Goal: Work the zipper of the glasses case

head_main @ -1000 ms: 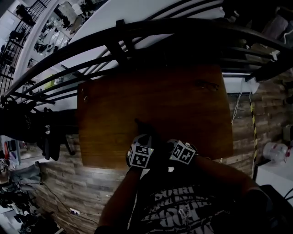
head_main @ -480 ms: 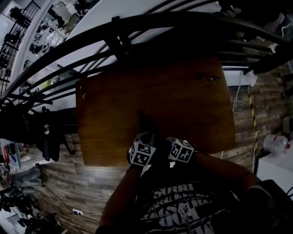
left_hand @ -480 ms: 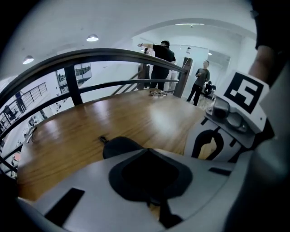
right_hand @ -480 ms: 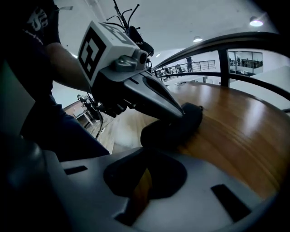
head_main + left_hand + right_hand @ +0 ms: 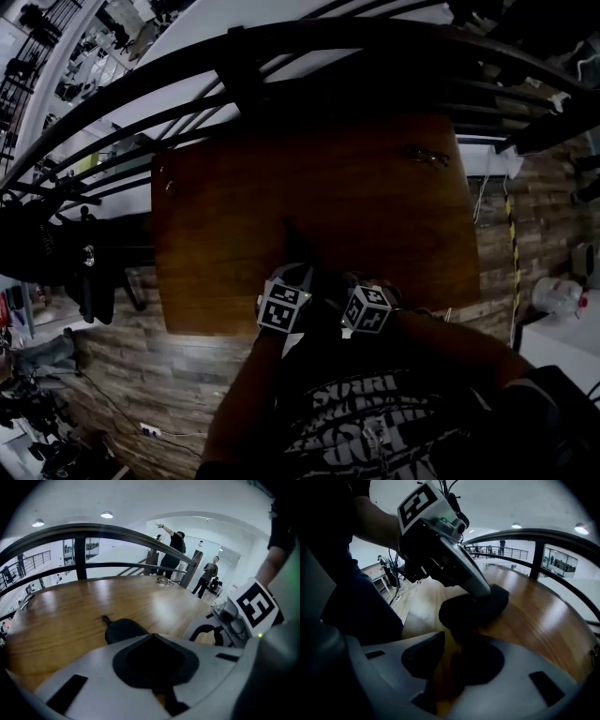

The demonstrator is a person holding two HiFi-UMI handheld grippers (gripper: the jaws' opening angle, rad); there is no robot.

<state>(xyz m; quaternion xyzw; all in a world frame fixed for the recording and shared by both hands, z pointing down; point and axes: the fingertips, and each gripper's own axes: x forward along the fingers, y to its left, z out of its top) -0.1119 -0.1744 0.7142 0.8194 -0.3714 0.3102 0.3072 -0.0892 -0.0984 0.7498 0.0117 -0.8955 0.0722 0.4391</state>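
Note:
A black glasses case (image 5: 295,246) lies on the dark wooden table (image 5: 375,216) near its front edge. My left gripper (image 5: 292,281) is shut. In the right gripper view its fingertips (image 5: 483,588) rest on top of the case (image 5: 480,606); I cannot tell if they pinch any of it. The left gripper view shows the case (image 5: 123,629) just past the shut jaws, with its zipper pull (image 5: 106,619) sticking out at the far end. My right gripper (image 5: 349,292) sits just right of the case; its jaws are opening, and only bare wood shows in the gap (image 5: 450,644).
A pair of glasses (image 5: 427,156) lies at the table's far right corner, and a small object (image 5: 169,185) at its far left edge. A black railing (image 5: 234,66) curves behind the table. People (image 5: 208,576) stand far beyond it.
The head view has shifted a little. Both grippers stay by the case at the table's front edge, with no clear move.

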